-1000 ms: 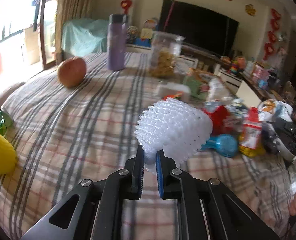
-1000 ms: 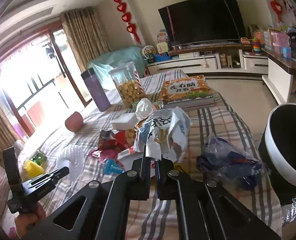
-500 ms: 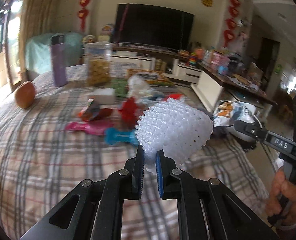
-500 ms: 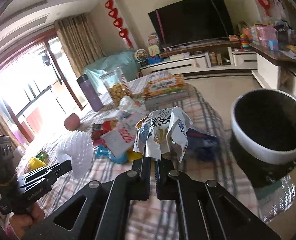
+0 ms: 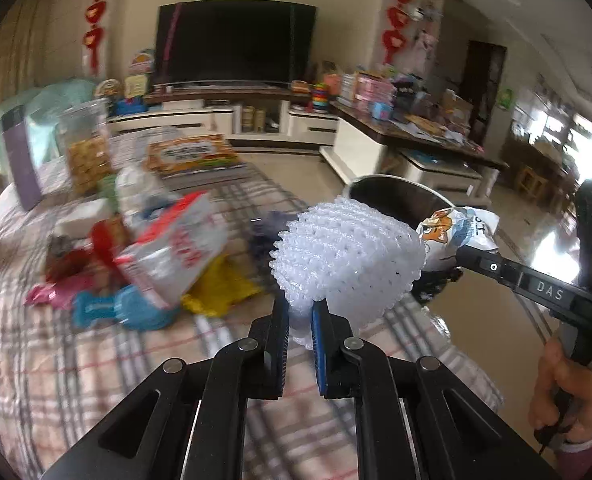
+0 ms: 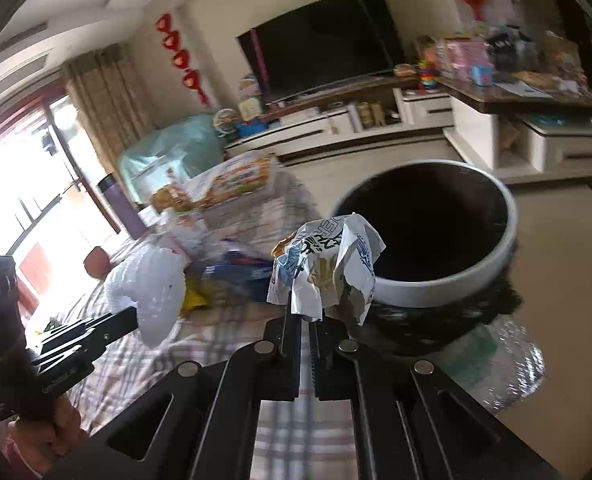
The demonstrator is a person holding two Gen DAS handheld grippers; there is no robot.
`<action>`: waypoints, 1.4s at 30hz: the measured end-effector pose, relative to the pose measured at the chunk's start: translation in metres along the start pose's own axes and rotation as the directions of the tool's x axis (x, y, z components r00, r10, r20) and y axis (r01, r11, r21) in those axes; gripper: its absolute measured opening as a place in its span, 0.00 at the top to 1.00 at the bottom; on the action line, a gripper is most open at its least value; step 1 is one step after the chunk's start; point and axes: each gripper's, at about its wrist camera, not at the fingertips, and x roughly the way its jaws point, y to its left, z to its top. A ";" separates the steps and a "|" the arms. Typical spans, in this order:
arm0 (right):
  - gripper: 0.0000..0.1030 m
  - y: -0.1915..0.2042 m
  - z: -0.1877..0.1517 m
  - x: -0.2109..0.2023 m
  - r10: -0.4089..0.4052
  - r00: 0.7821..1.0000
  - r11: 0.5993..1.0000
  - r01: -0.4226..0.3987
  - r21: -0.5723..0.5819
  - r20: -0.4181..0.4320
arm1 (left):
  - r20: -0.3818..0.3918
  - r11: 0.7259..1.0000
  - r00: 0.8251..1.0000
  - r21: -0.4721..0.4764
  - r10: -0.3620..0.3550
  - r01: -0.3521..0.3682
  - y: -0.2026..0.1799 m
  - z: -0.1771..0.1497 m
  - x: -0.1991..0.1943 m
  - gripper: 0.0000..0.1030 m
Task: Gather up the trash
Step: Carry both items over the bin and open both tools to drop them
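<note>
We grip a piece of trash in each hand. Nearest, our left tongs [image 5: 300,316] are clamped on the lower edge of a white foam fruit net [image 5: 348,256], pinched at one end so the rest stands clear of the fingers and should fall free once released. Our right tongs [image 6: 303,320] are closed tight on a crumpled printed wrapper [image 6: 328,264], also caught by its bottom edge. Both pieces hang above the far edge of the checked tabletop [image 5: 55,360], just short of the white-rimmed bin [image 6: 436,292] standing beside it, probably so each can drop straight in. The bin's inside looks dark; we cannot tell what it holds. Further back on the tabletop more wrappers [image 5: 171,252] lie loose, then a clear jar [image 5: 85,148] of biscuit-like snacks, blurred.
</note>
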 end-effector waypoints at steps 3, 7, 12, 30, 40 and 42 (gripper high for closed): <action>0.97 -0.019 0.003 -0.004 -0.029 1.000 0.999 0.029 0.022 -0.005 | -0.013 1.000 1.000 0.029 -0.011 0.011 -0.010 0.010 0.016 0.91; 0.97 -0.040 0.012 -0.008 -0.047 0.999 0.998 0.048 0.042 -0.008 | -0.037 0.997 0.999 0.073 -0.022 0.024 -0.026 0.026 0.042 0.91; 0.97 -0.064 0.023 -0.006 -0.058 0.998 0.996 0.059 0.069 -0.019 | -0.047 0.992 0.999 0.123 -0.024 0.029 -0.054 0.046 0.066 0.91; 0.97 -0.095 0.066 0.028 -0.035 0.994 0.998 0.040 0.052 -0.107 | -0.097 0.987 0.995 0.158 0.011 0.005 -0.108 0.100 0.135 0.90; 0.95 -0.108 0.072 0.050 -0.041 0.984 0.997 0.051 0.052 -0.172 | -0.141 0.986 0.990 0.163 -0.001 0.025 -0.113 0.117 0.169 0.89; 0.93 -0.109 0.072 0.051 -0.045 0.983 0.997 0.055 0.052 -0.177 | -0.157 0.987 0.988 0.155 -0.014 0.038 -0.111 0.118 0.175 0.82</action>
